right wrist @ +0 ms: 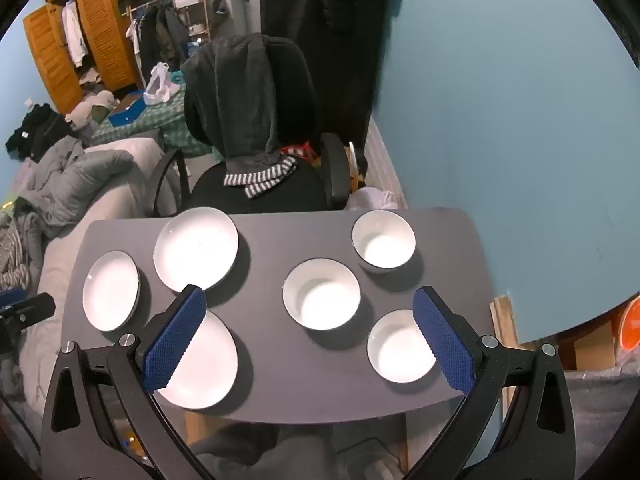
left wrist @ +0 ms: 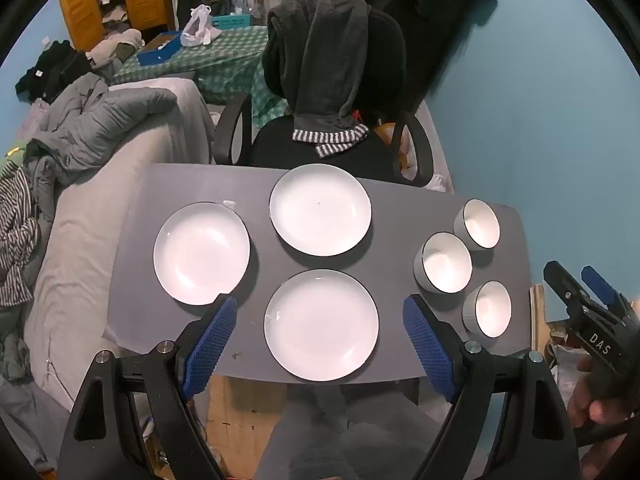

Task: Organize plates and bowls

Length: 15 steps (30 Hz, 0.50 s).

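Three white plates lie apart on a grey table (left wrist: 256,184): a near plate (left wrist: 321,325), a far plate (left wrist: 320,209) and a left plate (left wrist: 201,253). Three white bowls stand on the right: a far bowl (left wrist: 480,224), a middle bowl (left wrist: 445,262) and a near bowl (left wrist: 490,309). My left gripper (left wrist: 320,308) is open and empty, above the table's near edge around the near plate. My right gripper (right wrist: 308,300) is open and empty, above the middle bowl (right wrist: 322,294), between the near bowl (right wrist: 400,346) and near plate (right wrist: 204,364). It also shows in the left wrist view (left wrist: 576,276).
A black office chair (left wrist: 332,80) draped with a dark hoodie stands behind the table. A grey sofa (left wrist: 80,240) with jackets lies to the left. A blue wall (right wrist: 500,120) runs along the right. Wooden boards (right wrist: 504,320) stand by the table's right edge.
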### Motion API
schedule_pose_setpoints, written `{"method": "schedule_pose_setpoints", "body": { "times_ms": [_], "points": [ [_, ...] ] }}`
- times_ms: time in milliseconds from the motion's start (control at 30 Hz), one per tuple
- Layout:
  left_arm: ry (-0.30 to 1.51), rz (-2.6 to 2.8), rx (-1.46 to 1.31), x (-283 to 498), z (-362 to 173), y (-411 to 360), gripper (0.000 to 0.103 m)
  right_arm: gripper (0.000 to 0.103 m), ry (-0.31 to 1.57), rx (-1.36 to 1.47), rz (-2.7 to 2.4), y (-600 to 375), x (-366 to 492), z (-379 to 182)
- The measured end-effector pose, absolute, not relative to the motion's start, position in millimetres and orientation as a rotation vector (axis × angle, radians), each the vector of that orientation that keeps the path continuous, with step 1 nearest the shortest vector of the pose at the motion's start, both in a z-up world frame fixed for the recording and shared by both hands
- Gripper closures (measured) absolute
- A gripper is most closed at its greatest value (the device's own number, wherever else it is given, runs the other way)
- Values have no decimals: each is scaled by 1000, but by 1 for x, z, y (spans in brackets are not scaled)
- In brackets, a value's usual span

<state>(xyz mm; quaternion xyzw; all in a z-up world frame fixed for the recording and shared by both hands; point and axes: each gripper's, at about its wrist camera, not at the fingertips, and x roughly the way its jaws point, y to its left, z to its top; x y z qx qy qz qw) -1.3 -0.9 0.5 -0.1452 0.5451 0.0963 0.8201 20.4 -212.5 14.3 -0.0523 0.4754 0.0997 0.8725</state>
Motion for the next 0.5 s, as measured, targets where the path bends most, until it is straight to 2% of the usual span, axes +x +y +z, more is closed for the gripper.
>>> {"method": "schedule_pose_setpoints", "body": {
  "times_ms": [500],
  "points": [
    [1162, 176, -304, 2, 6, -12, 17, 1, 1001, -103, 210, -223, 19, 13]
  ]
}}
